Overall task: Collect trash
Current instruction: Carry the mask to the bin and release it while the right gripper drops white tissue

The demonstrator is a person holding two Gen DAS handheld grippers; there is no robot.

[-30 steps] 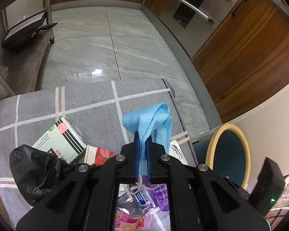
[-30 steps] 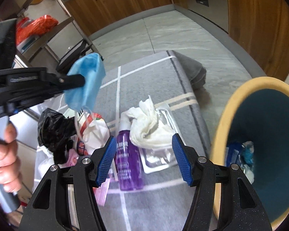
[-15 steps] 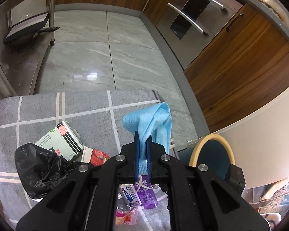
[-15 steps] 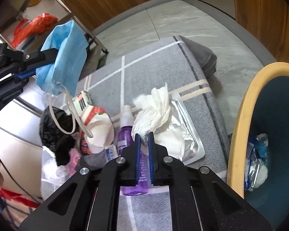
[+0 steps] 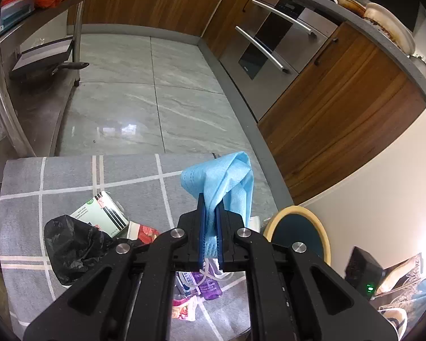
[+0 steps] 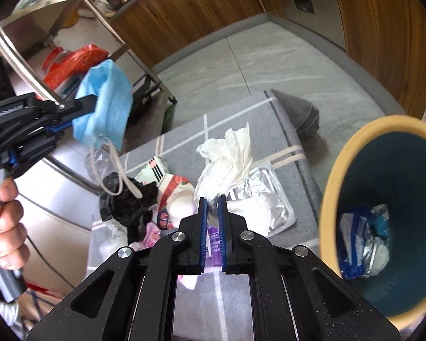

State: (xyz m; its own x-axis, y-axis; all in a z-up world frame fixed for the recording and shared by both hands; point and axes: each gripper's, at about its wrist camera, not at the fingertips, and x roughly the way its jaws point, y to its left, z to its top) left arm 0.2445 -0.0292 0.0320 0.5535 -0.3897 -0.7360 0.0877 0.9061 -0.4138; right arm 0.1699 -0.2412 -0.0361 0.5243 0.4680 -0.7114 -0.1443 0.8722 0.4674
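Observation:
My left gripper (image 5: 210,204) is shut on a blue face mask (image 5: 227,179) and holds it high above the grey rug (image 5: 71,176). It also shows in the right wrist view (image 6: 102,110), its ear loops hanging. My right gripper (image 6: 212,201) is shut on a crumpled white tissue (image 6: 227,156), lifted above a foil tray (image 6: 272,201). The teal bin with a yellow rim (image 6: 352,153) stands at the right with wrappers inside; it also shows in the left wrist view (image 5: 298,233).
On the rug lie a black plastic bag (image 5: 71,244), a green-and-white carton (image 5: 102,213), a purple bottle (image 5: 210,284), a red-and-white packet (image 6: 176,196) and pink wrappers (image 5: 181,309). A steel rack (image 5: 2,91) stands left; wooden cabinets and an oven (image 5: 275,42) are right.
My right gripper closed on the white tissue and raised it off the tray. My left gripper rose higher with the mask.

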